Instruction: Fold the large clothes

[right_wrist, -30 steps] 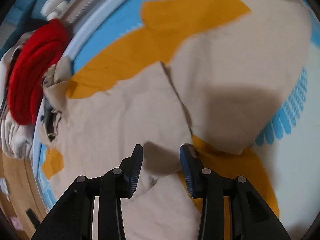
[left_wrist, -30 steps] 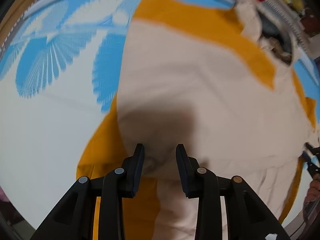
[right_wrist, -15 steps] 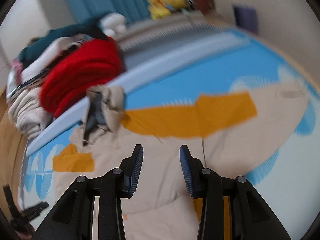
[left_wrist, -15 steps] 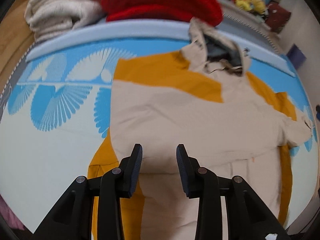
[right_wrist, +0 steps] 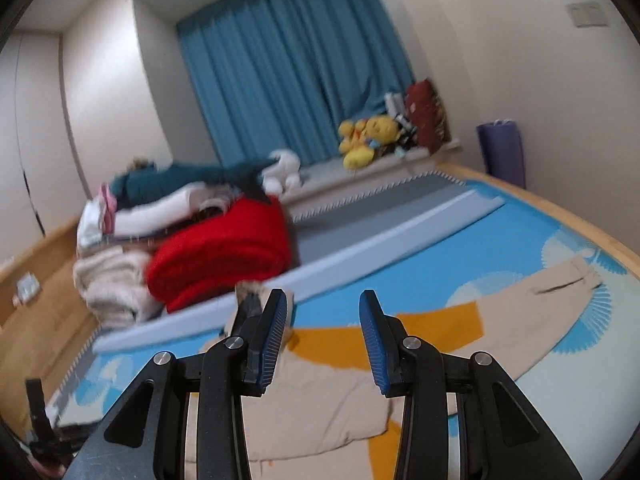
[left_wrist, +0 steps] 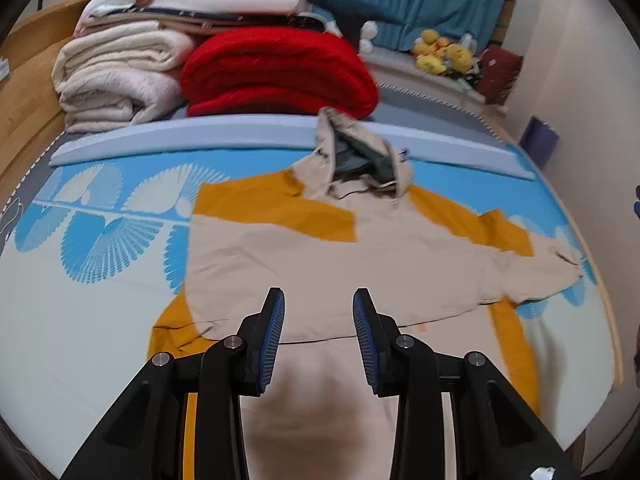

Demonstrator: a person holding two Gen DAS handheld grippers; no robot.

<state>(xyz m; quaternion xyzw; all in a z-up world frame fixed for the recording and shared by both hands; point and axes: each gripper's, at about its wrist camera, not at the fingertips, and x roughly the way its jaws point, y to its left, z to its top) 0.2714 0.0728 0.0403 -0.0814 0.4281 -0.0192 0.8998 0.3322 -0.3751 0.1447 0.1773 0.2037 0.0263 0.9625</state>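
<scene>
A beige and orange hoodie point(left_wrist: 320, 256) lies spread flat on the blue and white patterned bed sheet point(left_wrist: 80, 320), its hood point(left_wrist: 360, 156) toward the far side. One beige sleeve point(left_wrist: 552, 264) reaches out to the right. My left gripper point(left_wrist: 319, 300) hangs above the hoodie's lower half, open, with nothing between its blue pads. In the right wrist view the hoodie point(right_wrist: 320, 392) lies below and its sleeve point(right_wrist: 560, 292) stretches right. My right gripper point(right_wrist: 323, 308) is held high over it, nearly level, open and holding nothing.
A red blanket point(left_wrist: 280, 72) and cream folded blankets point(left_wrist: 116, 76) are stacked beyond a pale blue bolster point(left_wrist: 240, 136). Yellow plush toys point(left_wrist: 440, 56) sit by the blue curtain point(right_wrist: 292, 72). A purple roll point(right_wrist: 502, 152) stands at the wall. A wooden bed frame point(left_wrist: 24, 92) borders the left.
Both grippers have lifted away from the hoodie and tipped upward. The left view now takes in the whole garment. The right view has swung from the cloth up to the room.
</scene>
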